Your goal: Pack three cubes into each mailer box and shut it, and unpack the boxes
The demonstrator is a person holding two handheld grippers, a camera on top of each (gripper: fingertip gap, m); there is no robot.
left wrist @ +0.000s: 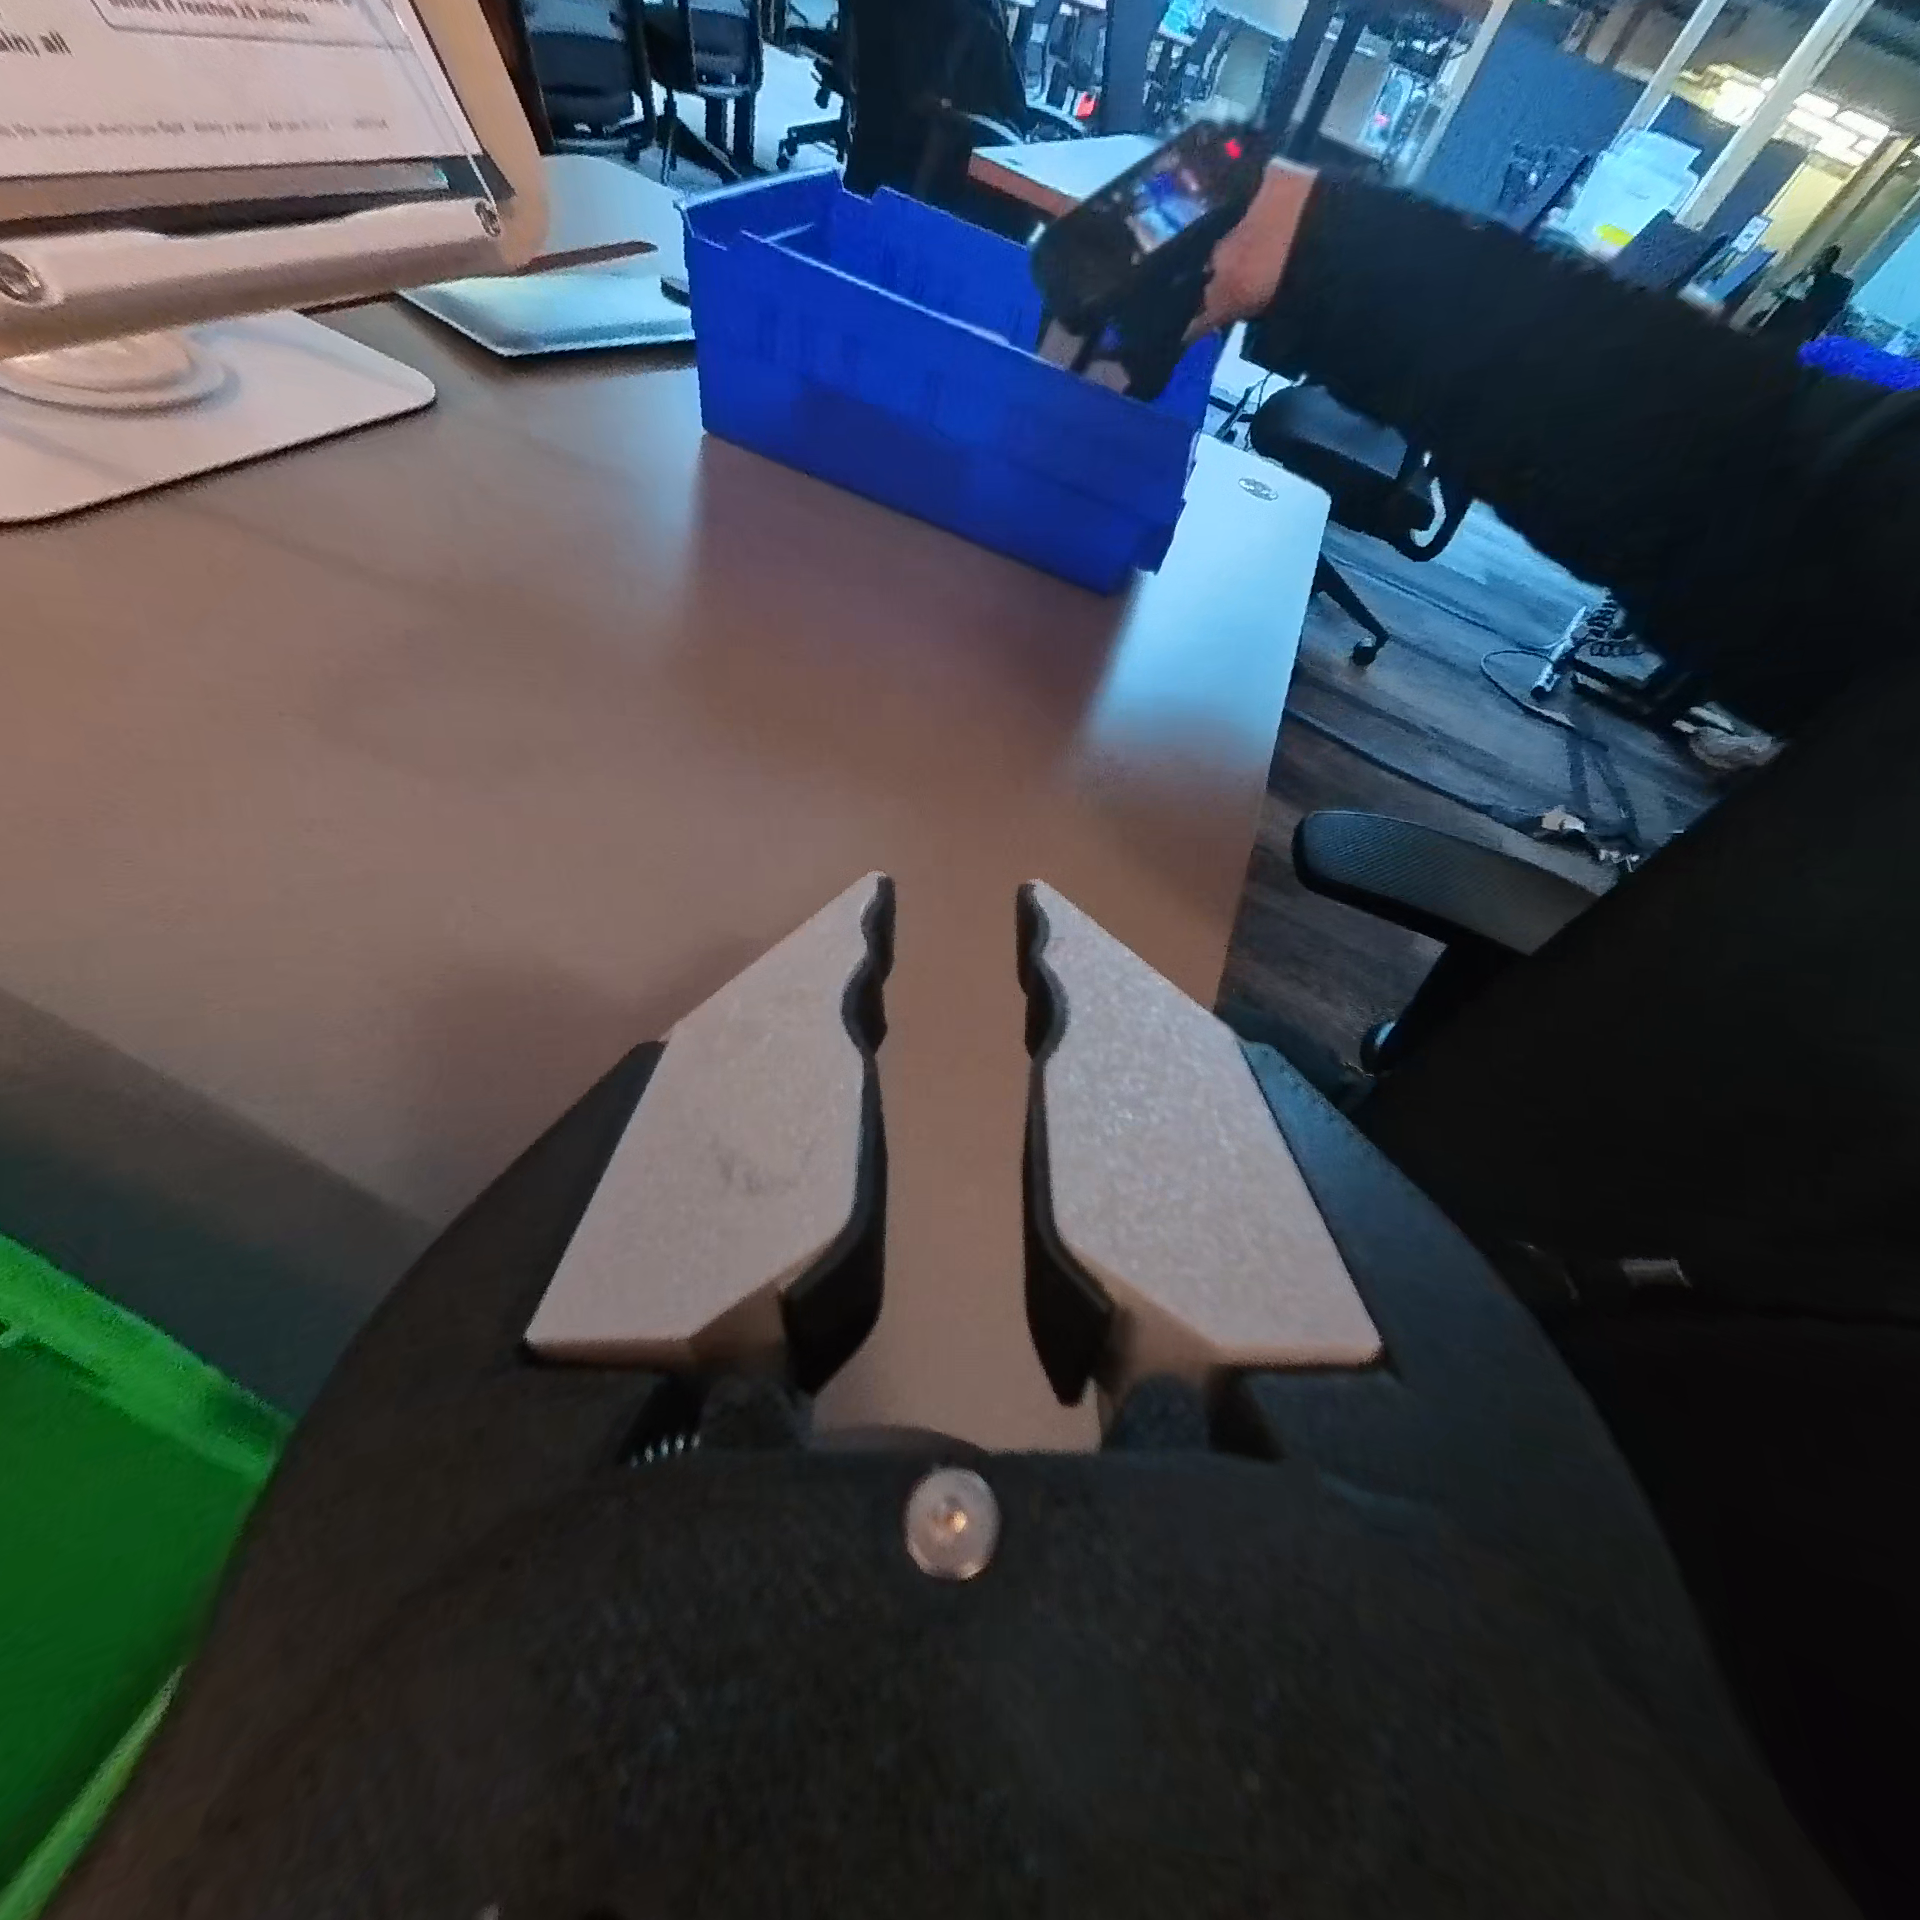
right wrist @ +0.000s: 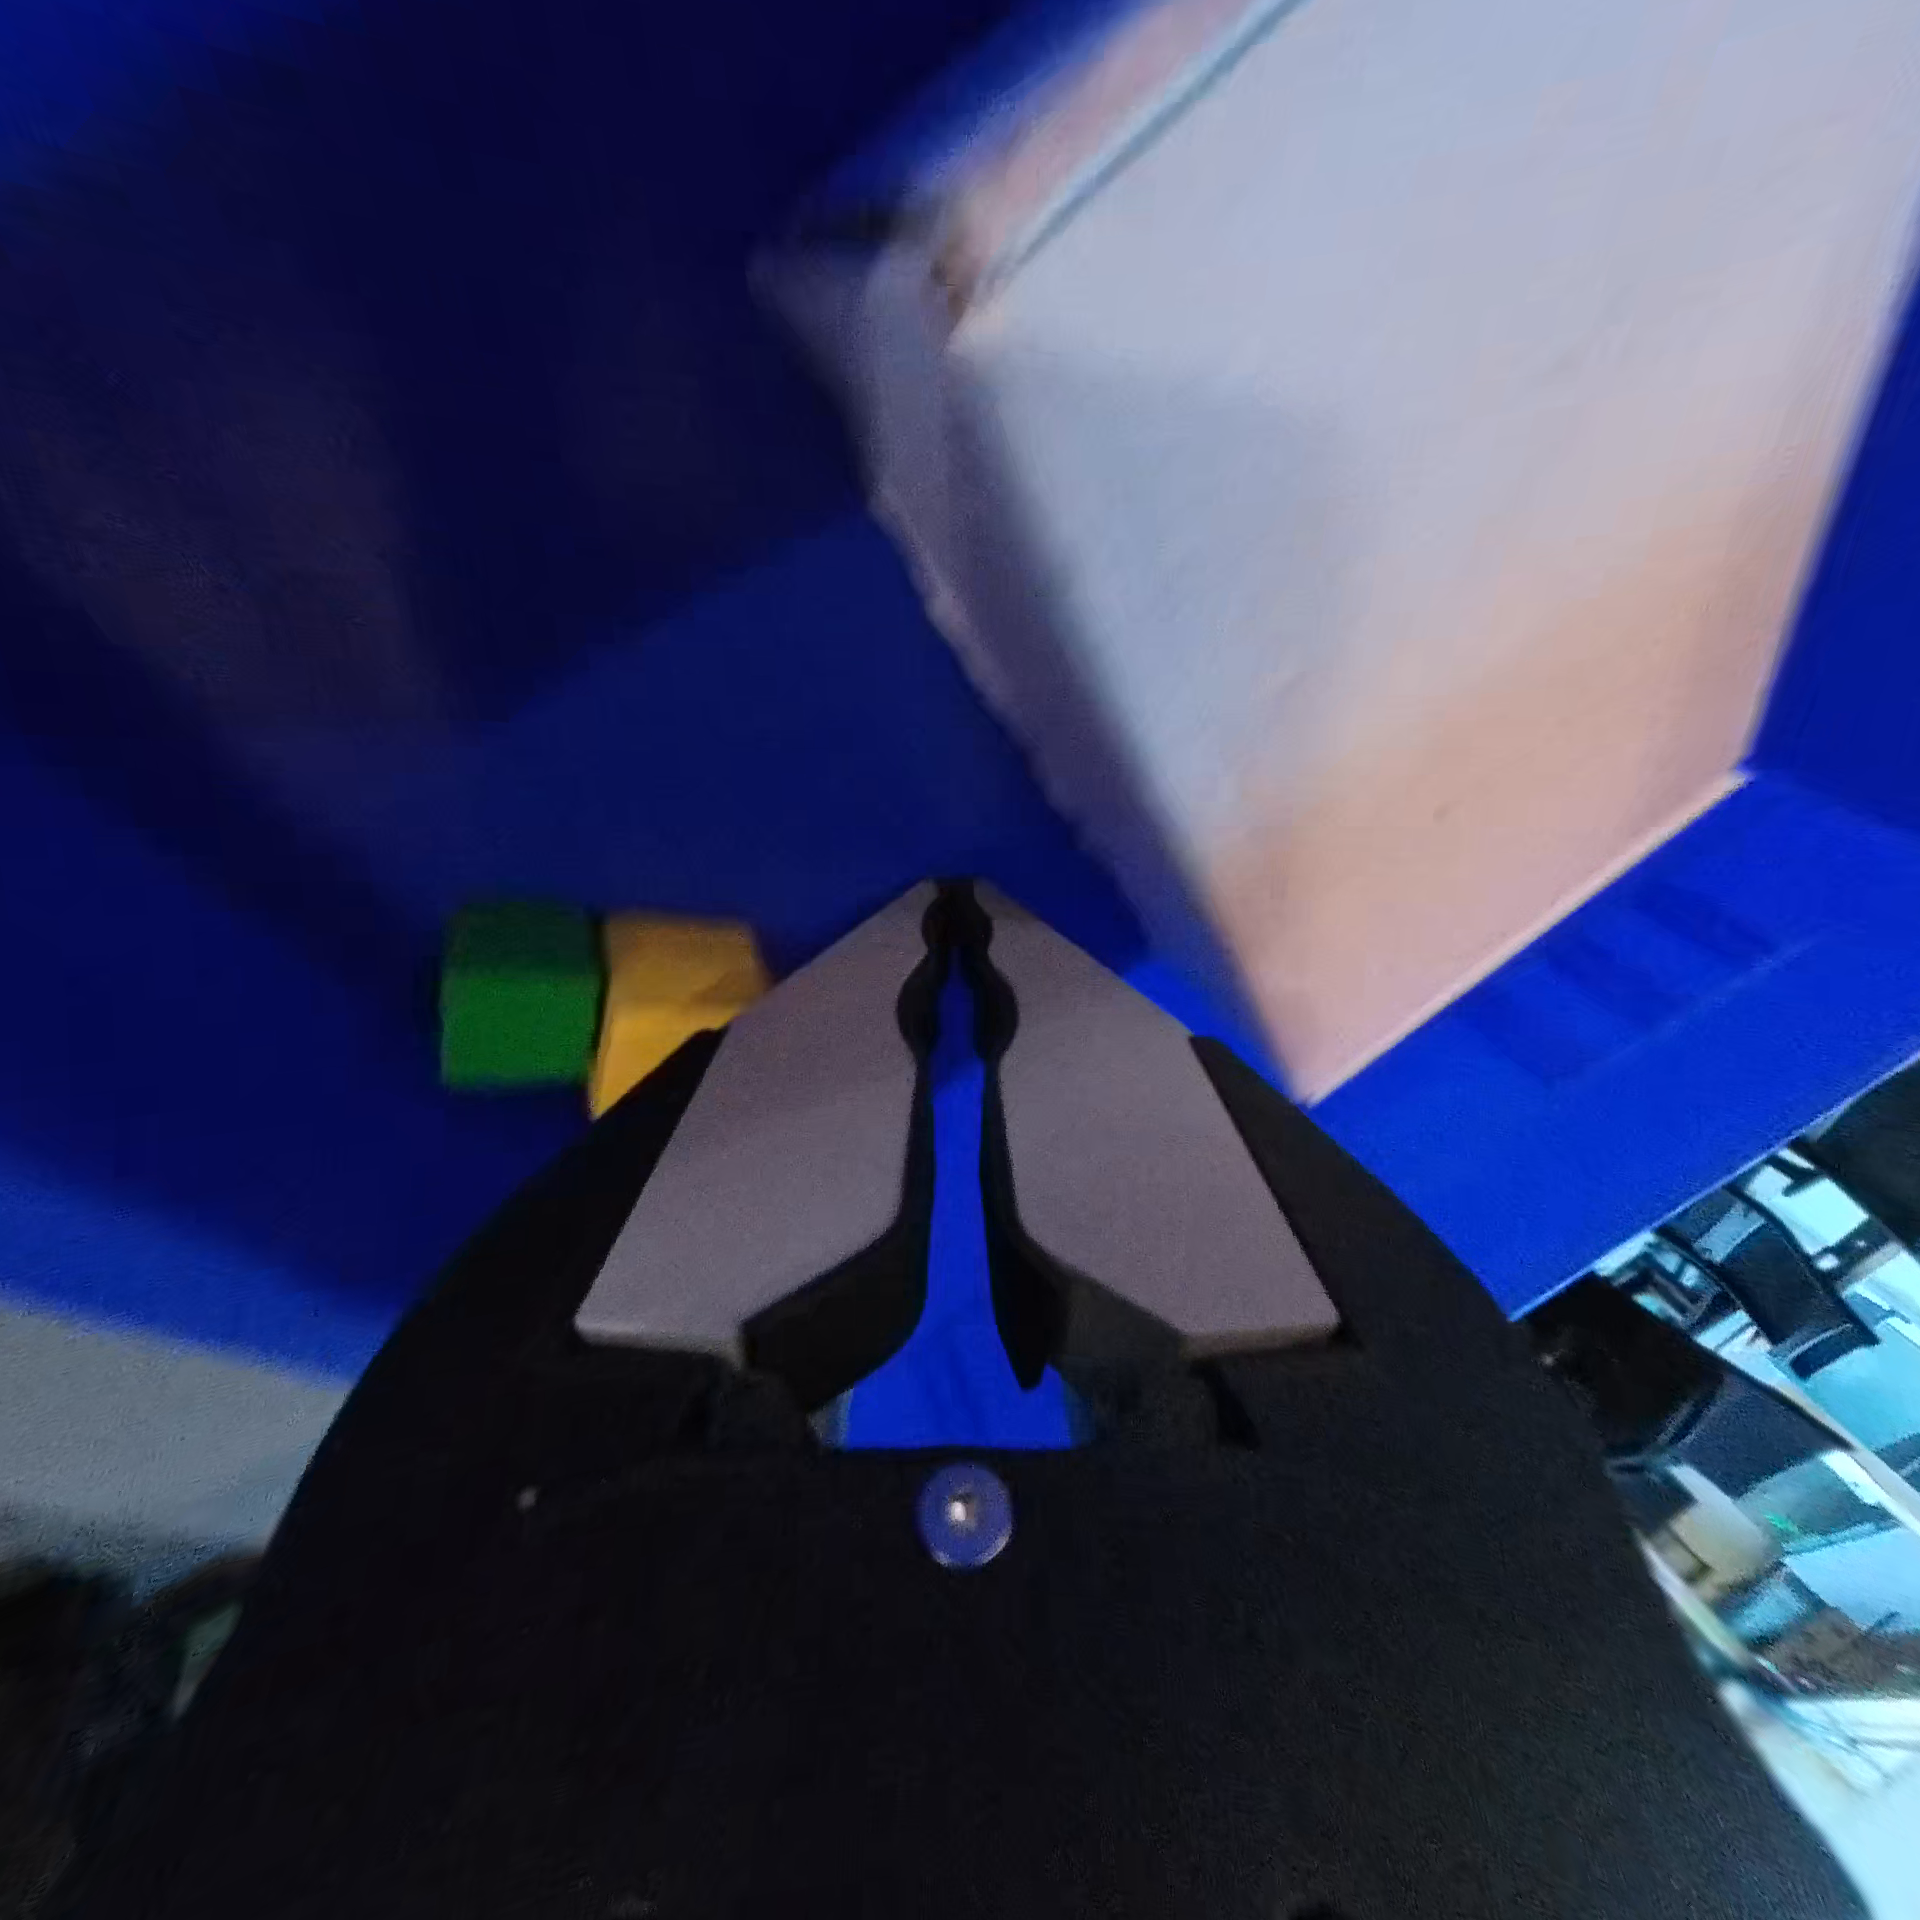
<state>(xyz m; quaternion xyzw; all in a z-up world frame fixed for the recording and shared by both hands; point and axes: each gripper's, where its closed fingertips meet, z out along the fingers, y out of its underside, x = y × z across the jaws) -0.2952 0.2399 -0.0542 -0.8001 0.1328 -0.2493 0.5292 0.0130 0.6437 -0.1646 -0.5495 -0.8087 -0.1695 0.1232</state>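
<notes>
My left gripper (left wrist: 954, 894) is open and empty, low over the brown table (left wrist: 520, 779). A blue bin (left wrist: 914, 416) stands at the table's far right edge. My right gripper (left wrist: 1117, 358) reaches down into that bin, held by a hand in a dark sleeve. In the right wrist view my right gripper (right wrist: 956, 888) is shut and empty inside the blue bin (right wrist: 623, 727). A white mailer box (right wrist: 1351, 520), closed and blurred, lies in the bin just right of the fingertips. A green cube (right wrist: 514, 992) and a yellow cube (right wrist: 665, 997) sit side by side on the bin floor, left of the fingertips.
A white monitor stand (left wrist: 156, 384) and a clear sign holder (left wrist: 208, 94) stand at the table's far left. A green bin (left wrist: 94, 1538) is at my near left. Office chairs (left wrist: 1371, 468) stand past the table's right edge. My hands' fingertips stand some 50 cm from each other.
</notes>
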